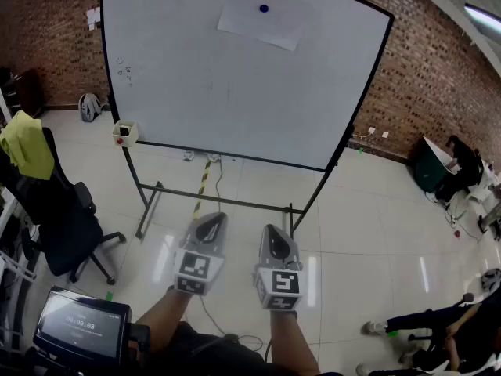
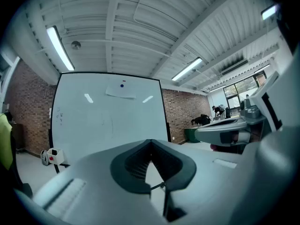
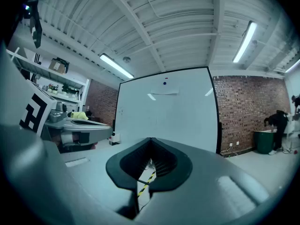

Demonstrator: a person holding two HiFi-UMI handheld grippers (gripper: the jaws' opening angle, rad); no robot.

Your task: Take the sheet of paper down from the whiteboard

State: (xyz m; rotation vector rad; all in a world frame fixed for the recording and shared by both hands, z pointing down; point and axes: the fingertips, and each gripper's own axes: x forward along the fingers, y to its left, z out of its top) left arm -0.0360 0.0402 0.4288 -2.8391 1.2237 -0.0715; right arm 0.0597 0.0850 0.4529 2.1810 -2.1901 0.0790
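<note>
A yellow-green cloth [image 1: 26, 144] is draping over the black chair [image 1: 64, 210] at left. A small white box [image 1: 125, 132] is hanging at the whiteboard [image 1: 219, 92]'s lower left corner, something dark showing in its top. The left gripper [image 1: 213, 218] is hovering near, jaws pressed together, empty. The sheet of paper [image 1: 262, 20] is sitting high on the board under a blue magnet [image 1: 264, 9], far from both tools. The right gripper [image 1: 272, 229] is closed and empty too. At far right, the green bin [image 1: 429, 171]'s contents aren't showing.

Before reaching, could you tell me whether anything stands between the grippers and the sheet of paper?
Nothing visible does: only floor separates the left gripper and right gripper from the whiteboard, where a blue magnet pins the sheet of paper.
</note>
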